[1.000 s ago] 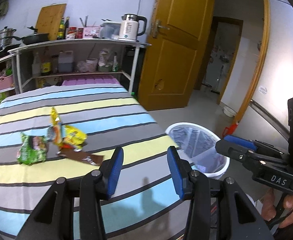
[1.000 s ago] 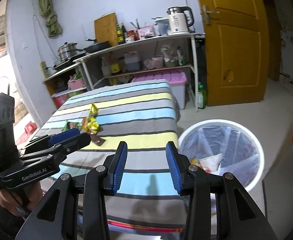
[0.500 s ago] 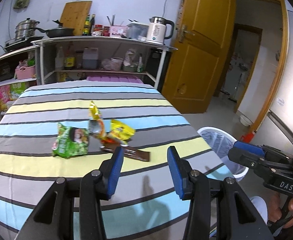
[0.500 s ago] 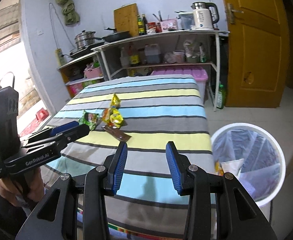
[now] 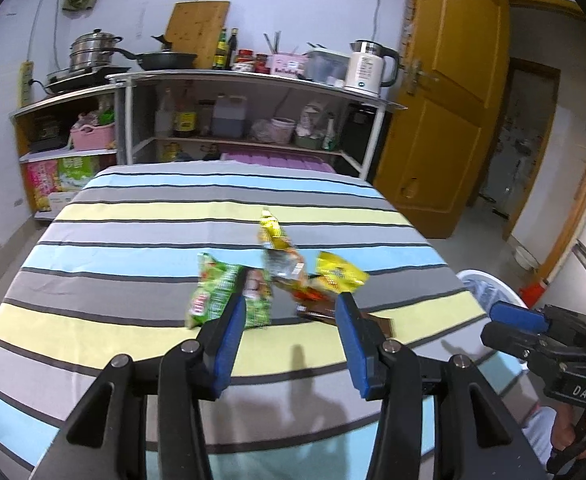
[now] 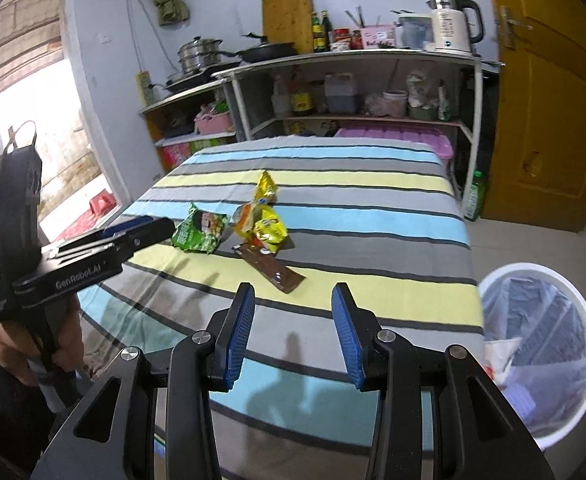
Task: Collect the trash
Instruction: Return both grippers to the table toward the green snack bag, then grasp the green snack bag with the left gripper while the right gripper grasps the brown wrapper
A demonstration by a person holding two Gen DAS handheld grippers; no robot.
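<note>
Several wrappers lie together on the striped table [image 5: 133, 216]: a green packet [image 5: 221, 292] [image 6: 201, 229], a yellow packet [image 5: 339, 276] [image 6: 269, 230], a narrow yellow wrapper [image 5: 273, 234] [image 6: 266, 188] and a flat brown wrapper [image 5: 381, 322] [image 6: 271, 269]. My left gripper [image 5: 291, 312] is open and empty, just short of the pile. My right gripper [image 6: 293, 304] is open and empty, near the brown wrapper. A white trash bin [image 6: 541, 340] [image 5: 489, 292] with a clear liner stands on the floor right of the table.
Shelves [image 5: 253, 92] with pots, bottles and a kettle [image 5: 367, 66] stand behind the table. A wooden door [image 5: 445, 120] is at the right. A pink storage box [image 6: 393, 136] sits under the shelf. A window [image 6: 21, 120] is at the left.
Both grippers have swung left from the bin toward the wrapper pile and come closer to it. Both stay open and empty.
</note>
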